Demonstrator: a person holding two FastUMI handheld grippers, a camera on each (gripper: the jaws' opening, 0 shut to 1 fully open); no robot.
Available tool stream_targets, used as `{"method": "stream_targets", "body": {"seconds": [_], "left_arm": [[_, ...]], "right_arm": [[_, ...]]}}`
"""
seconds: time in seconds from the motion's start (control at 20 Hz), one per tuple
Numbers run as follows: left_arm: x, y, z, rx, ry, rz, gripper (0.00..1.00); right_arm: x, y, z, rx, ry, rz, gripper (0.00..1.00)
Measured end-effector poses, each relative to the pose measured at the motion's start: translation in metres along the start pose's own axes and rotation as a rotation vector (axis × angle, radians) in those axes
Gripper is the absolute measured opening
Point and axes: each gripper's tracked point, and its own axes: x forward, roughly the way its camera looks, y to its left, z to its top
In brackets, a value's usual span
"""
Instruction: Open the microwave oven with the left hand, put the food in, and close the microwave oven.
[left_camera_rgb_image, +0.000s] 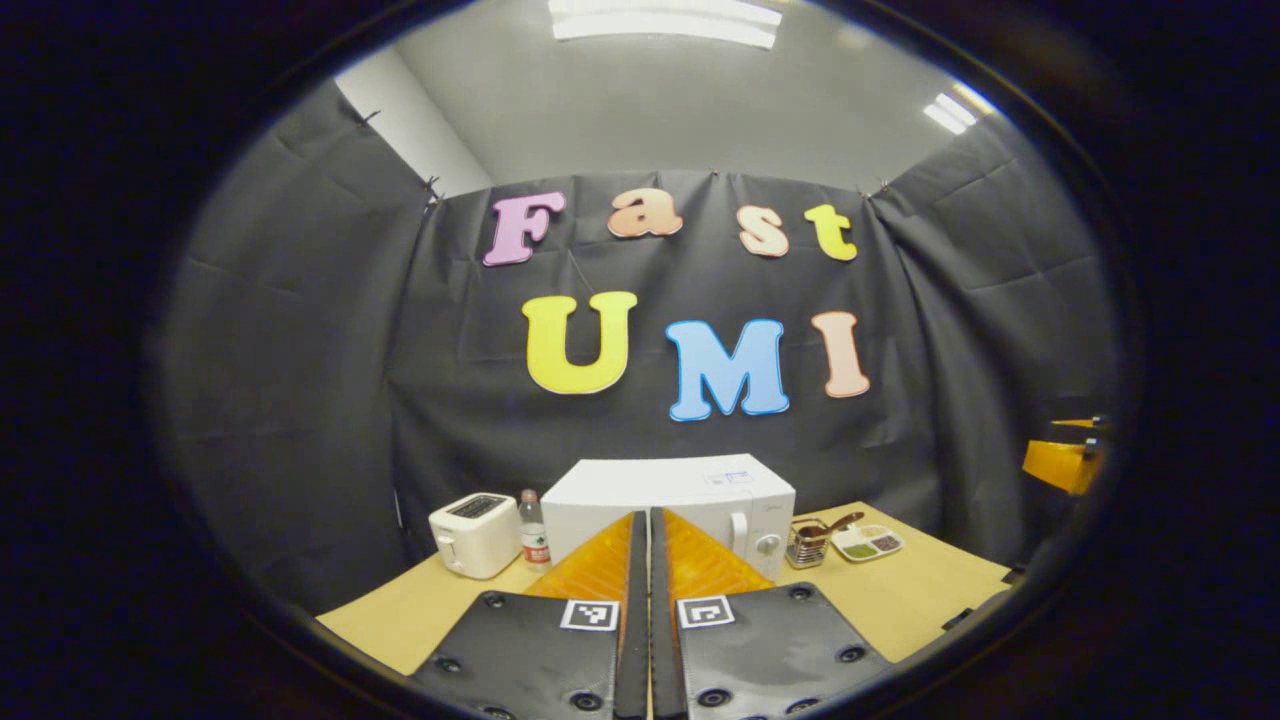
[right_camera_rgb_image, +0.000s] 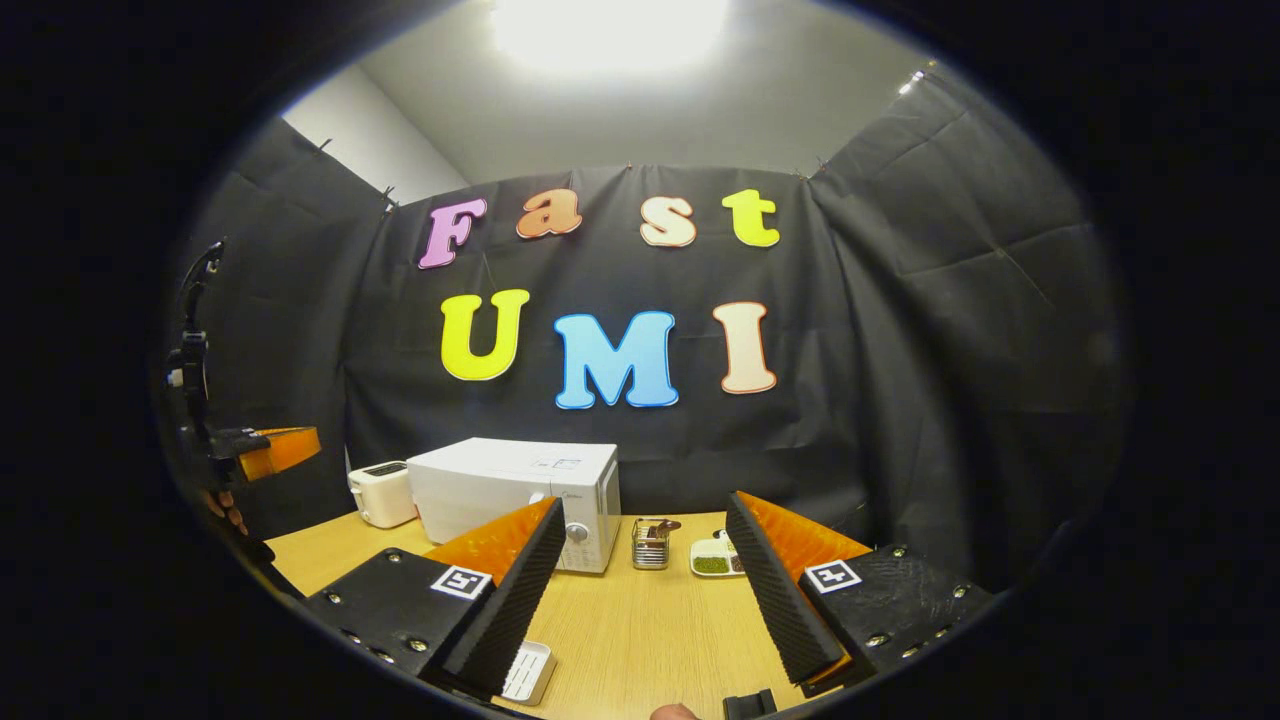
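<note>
1. Black cloth walls close the booth on three sides around a pale wooden worktop (right_camera_rgb_image: 640, 630); a broad stretch of bare wood lies open between its near edge and the things along the back edge.
2. Along the back edge, from the left corner inward, stand a white toaster (left_camera_rgb_image: 474, 534), a small bottle (left_camera_rgb_image: 533, 540) and the white microwave oven (left_camera_rgb_image: 668, 500), its door shut and its handle and knob on the right side.
3. Just right of the oven sits a wire cutlery holder (right_camera_rgb_image: 651, 543), then a small white dish of food (right_camera_rgb_image: 714, 558) with green and dark portions.
4. At the near edge a ribbed white object (right_camera_rgb_image: 527, 671) is cut off behind a finger, and a dark item beside a fingertip at the bottom edge cannot be made out.
5. Left gripper (left_camera_rgb_image: 642, 545): its jaws are closed with nothing between them, held above the near edge and aimed at the oven front, well apart from it; they hide the lower part of the door.
6. Right gripper (right_camera_rgb_image: 645, 545): its jaws are spread wide and hold nothing, with the cutlery holder and the dish of food seen between them, well beyond the fingertips.
7. In the right gripper view, the left gripper and part of a hand (right_camera_rgb_image: 228, 512) appear at the far left, cut by the edge.
</note>
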Motion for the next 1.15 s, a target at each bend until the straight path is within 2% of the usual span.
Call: {"method": "stream_targets", "body": {"seconds": [0.05,0.1,0.25,0.3,0.35,0.5,0.6,0.75,0.8,1.05,1.15], "left_arm": [[-0.006,0.003,0.002,0.007,-0.006,-0.001,0.07],[-0.011,0.007,0.003,0.012,-0.013,0.003,0.11],[-0.022,0.012,0.011,0.001,-0.030,-0.019,0.50],[-0.024,0.014,0.014,-0.004,-0.038,-0.031,0.70],[-0.026,0.016,0.017,-0.003,-0.048,-0.033,0.70],[-0.028,0.031,0.025,0.030,-0.075,-0.021,0.92],[-0.031,0.034,0.028,0.037,-0.088,-0.019,0.99],[-0.032,0.041,0.028,0.046,-0.093,-0.009,0.96],[-0.032,0.042,0.027,0.045,-0.091,-0.005,0.99],[-0.032,0.045,0.024,0.043,-0.093,-0.005,0.99],[-0.033,0.044,0.024,0.036,-0.096,-0.004,0.96]], "right_arm": [[-0.001,0.002,0.000,0.002,0.000,-0.005,0.98],[-0.003,0.006,0.001,0.007,0.000,-0.006,0.98],[-0.007,0.016,0.007,-0.012,-0.013,-0.012,0.98],[-0.008,0.019,0.009,-0.020,-0.014,-0.012,0.98],[-0.008,0.024,0.011,-0.022,-0.020,-0.011,0.98],[-0.008,0.033,0.017,-0.022,-0.035,-0.018,0.98],[-0.009,0.041,0.018,-0.023,-0.039,-0.014,0.98],[-0.008,0.050,0.021,-0.030,-0.048,-0.004,0.98],[-0.006,0.052,0.021,-0.035,-0.050,-0.002,0.98],[-0.002,0.059,0.025,-0.044,-0.057,-0.009,0.98],[-0.002,0.061,0.026,-0.052,-0.060,-0.013,0.98]]}}
